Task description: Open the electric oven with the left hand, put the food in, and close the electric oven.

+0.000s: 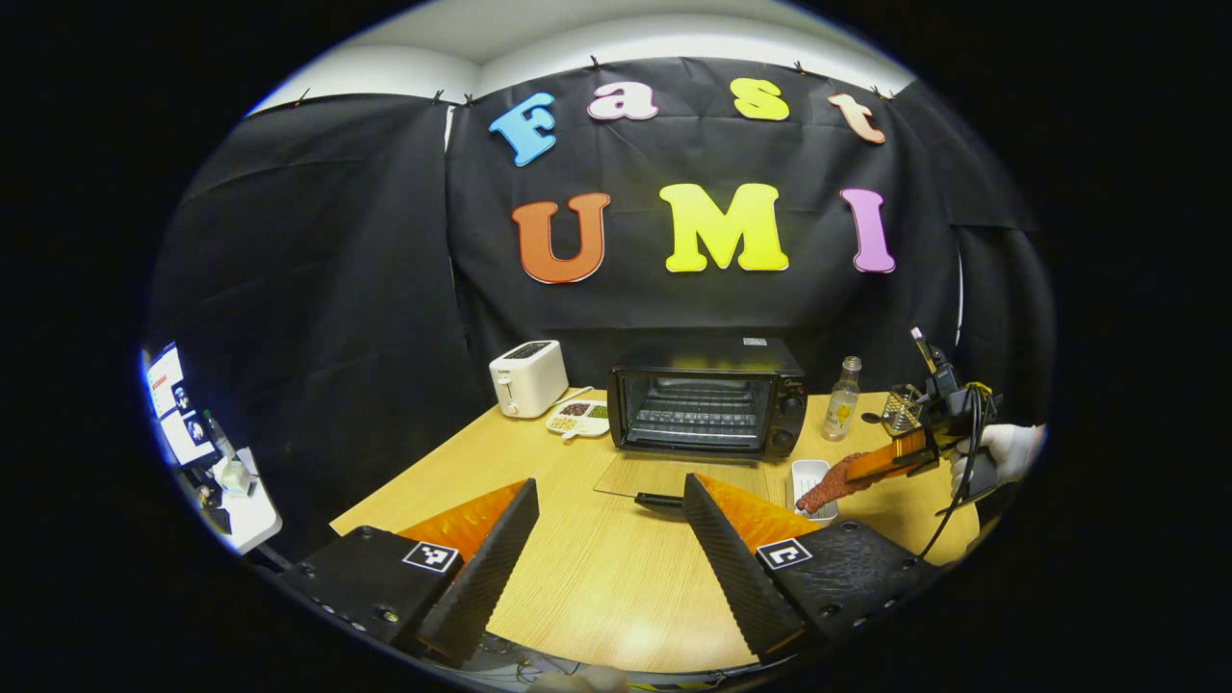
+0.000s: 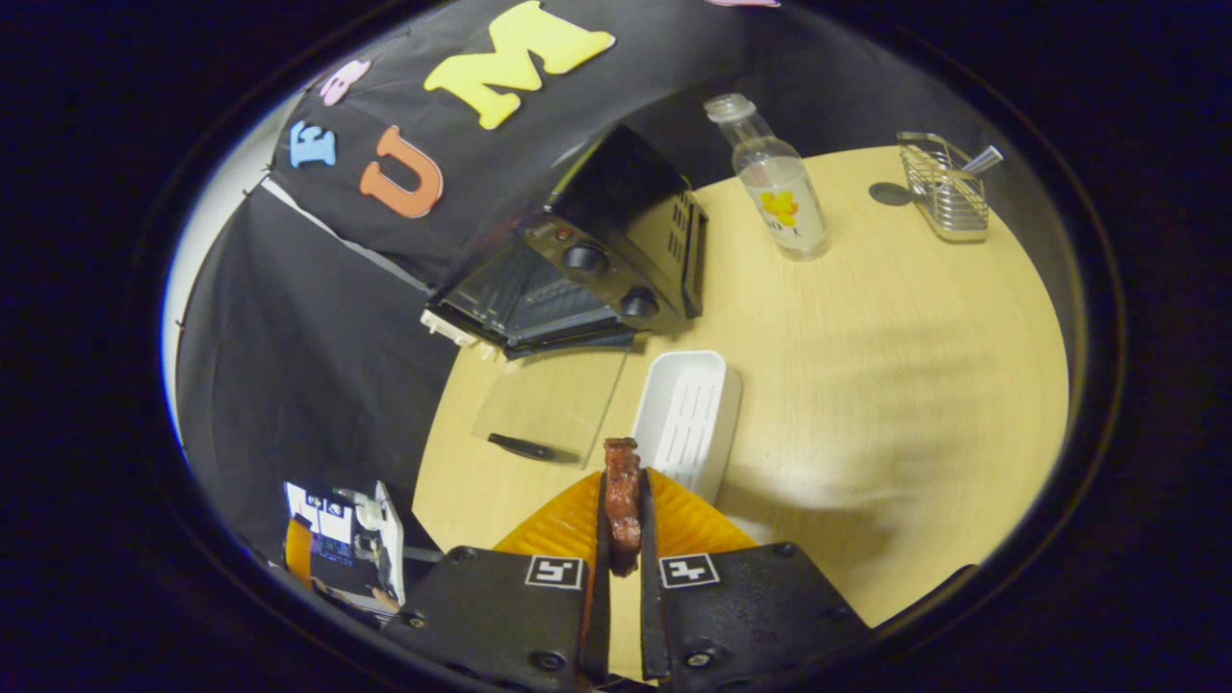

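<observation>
Oven [image 1: 707, 399] door down | right gripper [image 2: 624, 500] clamps food [image 2: 623, 500] | left gripper [image 1: 611, 525] spread wide, empty

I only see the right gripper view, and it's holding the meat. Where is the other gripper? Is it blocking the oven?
Observer: No. The left gripper is open and holds nothing. It hangs over the table in front of the flat oven door, apart from your meat strip.
Operator: Is something already cooking inside?
Observer: In the left gripper view, the rack inside the oven looks bare.
Operator: What's on the oven's far side?
Observer: A white toaster, with a divided snack dish between it and the oven.
</observation>
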Available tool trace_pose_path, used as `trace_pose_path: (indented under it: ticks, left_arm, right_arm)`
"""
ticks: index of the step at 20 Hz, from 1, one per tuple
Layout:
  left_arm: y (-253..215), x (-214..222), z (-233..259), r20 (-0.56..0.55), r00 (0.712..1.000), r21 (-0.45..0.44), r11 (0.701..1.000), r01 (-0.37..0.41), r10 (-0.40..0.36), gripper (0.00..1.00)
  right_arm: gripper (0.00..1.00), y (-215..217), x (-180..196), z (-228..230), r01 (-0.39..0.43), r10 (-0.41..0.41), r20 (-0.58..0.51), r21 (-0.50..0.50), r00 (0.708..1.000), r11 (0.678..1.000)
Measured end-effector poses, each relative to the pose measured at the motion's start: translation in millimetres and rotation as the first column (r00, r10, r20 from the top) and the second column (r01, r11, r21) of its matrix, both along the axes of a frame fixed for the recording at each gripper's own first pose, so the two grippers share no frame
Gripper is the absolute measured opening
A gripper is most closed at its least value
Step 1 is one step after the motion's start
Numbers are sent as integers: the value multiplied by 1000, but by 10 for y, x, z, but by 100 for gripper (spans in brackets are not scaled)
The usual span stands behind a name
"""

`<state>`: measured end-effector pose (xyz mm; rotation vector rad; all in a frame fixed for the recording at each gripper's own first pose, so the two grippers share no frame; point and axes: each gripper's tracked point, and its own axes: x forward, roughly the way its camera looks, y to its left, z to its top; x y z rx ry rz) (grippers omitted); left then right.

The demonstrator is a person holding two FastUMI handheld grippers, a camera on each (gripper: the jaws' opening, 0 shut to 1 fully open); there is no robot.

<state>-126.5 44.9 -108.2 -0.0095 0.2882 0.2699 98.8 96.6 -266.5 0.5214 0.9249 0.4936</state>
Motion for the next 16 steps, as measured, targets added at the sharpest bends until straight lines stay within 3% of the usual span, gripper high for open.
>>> trace_pose_path:
  ticks: [5, 10, 13, 16]
  left_arm:
    - [365, -590, -24, 17, 999, -8, 999, 38, -38, 96]
    - [733, -1031, 88, 33, 996, 35, 996, 84, -85, 96]
    - [866, -1132, 145, 43, 995, 26, 995, 92, -93, 96]
    - [1007, -1157, 162, 37, 996, 16, 996, 86, -86, 96]
  right_arm:
    - [16, 474, -424, 541, 112, -119, 99, 75, 988, 991]
    - [16, 1001, -782, 942, 220, -251, 185, 173, 950, 960]
    - [12, 1301, -793, 1026, 272, -313, 206, 206, 927, 940]
    - [16, 1673, -600, 1050, 296, -350, 207, 254, 913, 921]
